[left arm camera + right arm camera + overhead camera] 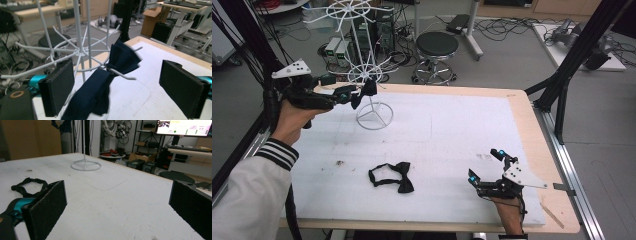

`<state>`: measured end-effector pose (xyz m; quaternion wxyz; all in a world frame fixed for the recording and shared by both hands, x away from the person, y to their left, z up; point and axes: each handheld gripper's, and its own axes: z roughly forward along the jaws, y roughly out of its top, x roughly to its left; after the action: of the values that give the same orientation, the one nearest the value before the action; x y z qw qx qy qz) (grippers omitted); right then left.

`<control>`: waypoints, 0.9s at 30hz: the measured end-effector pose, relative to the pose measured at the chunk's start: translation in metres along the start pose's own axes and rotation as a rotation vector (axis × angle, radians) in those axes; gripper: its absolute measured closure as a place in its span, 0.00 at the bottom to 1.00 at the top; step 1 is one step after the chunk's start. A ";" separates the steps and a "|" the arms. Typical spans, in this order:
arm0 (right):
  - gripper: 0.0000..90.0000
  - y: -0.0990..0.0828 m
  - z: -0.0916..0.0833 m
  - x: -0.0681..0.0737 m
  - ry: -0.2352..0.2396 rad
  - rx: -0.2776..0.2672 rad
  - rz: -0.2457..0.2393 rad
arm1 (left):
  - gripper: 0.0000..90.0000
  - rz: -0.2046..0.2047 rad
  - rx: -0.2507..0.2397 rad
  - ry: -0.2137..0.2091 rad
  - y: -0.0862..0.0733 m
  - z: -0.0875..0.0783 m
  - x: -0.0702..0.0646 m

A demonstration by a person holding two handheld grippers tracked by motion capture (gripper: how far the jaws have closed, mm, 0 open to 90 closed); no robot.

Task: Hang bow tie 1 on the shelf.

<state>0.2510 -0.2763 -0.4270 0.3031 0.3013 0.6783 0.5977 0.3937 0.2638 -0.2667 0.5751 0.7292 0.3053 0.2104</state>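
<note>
On the lower ring of the white wire stand (362,75), at the far left of the table (532,130), 1 dark bow tie (110,75) hangs over a thin hook. The left gripper (354,95) is raised beside it with its jaws wide apart; the tie is between them, but the pads (60,87) do not press on it. It rests on the hook by its own weight.

A second bow tie (399,175) lies flat on the white mat, near the front edge, with its strap in a loop. The right gripper (487,167) rests on the table to the right of it, well apart, jaws open and empty.

I judge the ties to be very light, soft and limp. The cloth will fold and sag, so it can slip off a hook easily. The best place to take hold seems the thick knot in the middle, where the fabric is firmest. The thin strap could catch on the wires.
</note>
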 end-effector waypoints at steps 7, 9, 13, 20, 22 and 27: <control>0.01 -0.002 -0.002 0.001 -0.015 -0.026 0.007 | 0.02 0.065 -0.067 0.018 0.003 -0.012 -0.010; 0.01 -0.003 -0.001 0.000 -0.018 -0.026 0.006 | 0.02 0.079 -0.073 0.003 0.003 -0.014 -0.012; 0.01 -0.007 0.000 0.000 -0.027 -0.018 0.002 | 0.02 0.084 -0.092 -0.010 -0.001 -0.018 -0.016; 0.01 -0.012 0.002 0.003 -0.047 -0.016 0.004 | 0.02 0.116 -0.125 0.006 -0.012 -0.026 -0.021; 0.01 -0.014 0.002 0.004 -0.051 -0.022 0.002 | 0.02 0.116 -0.145 -0.006 -0.015 -0.029 -0.023; 0.01 -0.014 0.001 0.004 -0.066 -0.031 -0.001 | 0.02 0.122 -0.185 -0.013 -0.024 -0.038 -0.028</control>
<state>0.2489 -0.2738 -0.4413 0.3300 0.3159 0.6588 0.5977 0.3439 0.2753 -0.2793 0.6280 0.6918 0.2358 0.2674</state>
